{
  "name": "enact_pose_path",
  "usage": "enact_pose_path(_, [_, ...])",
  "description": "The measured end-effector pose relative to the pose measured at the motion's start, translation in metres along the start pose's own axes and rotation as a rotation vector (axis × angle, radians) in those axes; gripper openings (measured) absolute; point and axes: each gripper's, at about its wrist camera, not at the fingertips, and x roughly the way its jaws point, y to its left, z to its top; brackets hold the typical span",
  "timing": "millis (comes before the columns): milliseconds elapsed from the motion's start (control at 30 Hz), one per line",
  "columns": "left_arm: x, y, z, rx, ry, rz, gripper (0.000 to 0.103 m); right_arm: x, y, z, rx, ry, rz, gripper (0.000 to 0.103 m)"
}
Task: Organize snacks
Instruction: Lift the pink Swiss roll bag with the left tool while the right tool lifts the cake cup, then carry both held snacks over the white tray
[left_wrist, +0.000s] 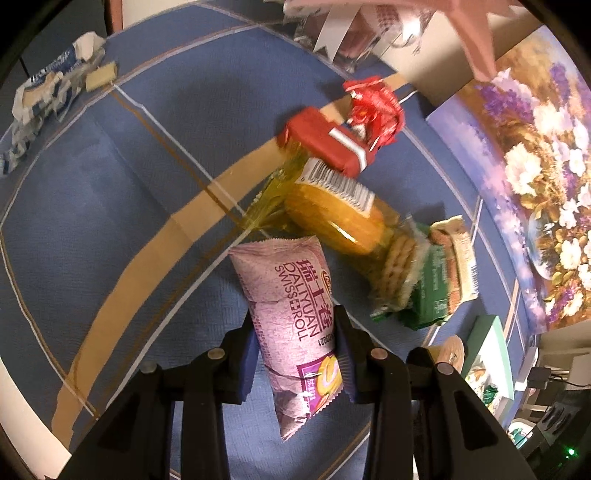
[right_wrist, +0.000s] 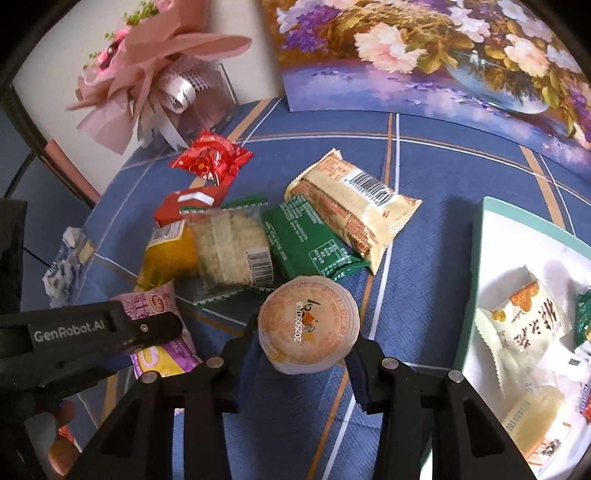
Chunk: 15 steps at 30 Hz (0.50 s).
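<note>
Pink Swiss roll pack between left hand-held gripper pads

Both fisheye views are evenly and fairly brightly lit, with soft shadows under the packets on the blue chequered cloth. Edges curve strongly and darken to black corners. The floral painted panel smears with blur; the shiny red foil wrapper glints.

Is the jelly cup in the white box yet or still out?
Out. The jelly cup sits between the right claw pads over the blue cloth, left of the white box.
</note>
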Motion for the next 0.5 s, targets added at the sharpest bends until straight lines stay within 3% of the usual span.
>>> enact_pose_path(300, [-0.038,-0.026,-0.010,0.071,-0.086,-0.018,0.039,-0.041,-0.017,0.003,0.065,-0.063,0.023,0.044])
enact_pose_path(500, [-0.053,-0.049,-0.018,0.148,-0.090,-0.093,0.039,-0.077,-0.036,0.002,0.113,-0.125,0.021,0.044])
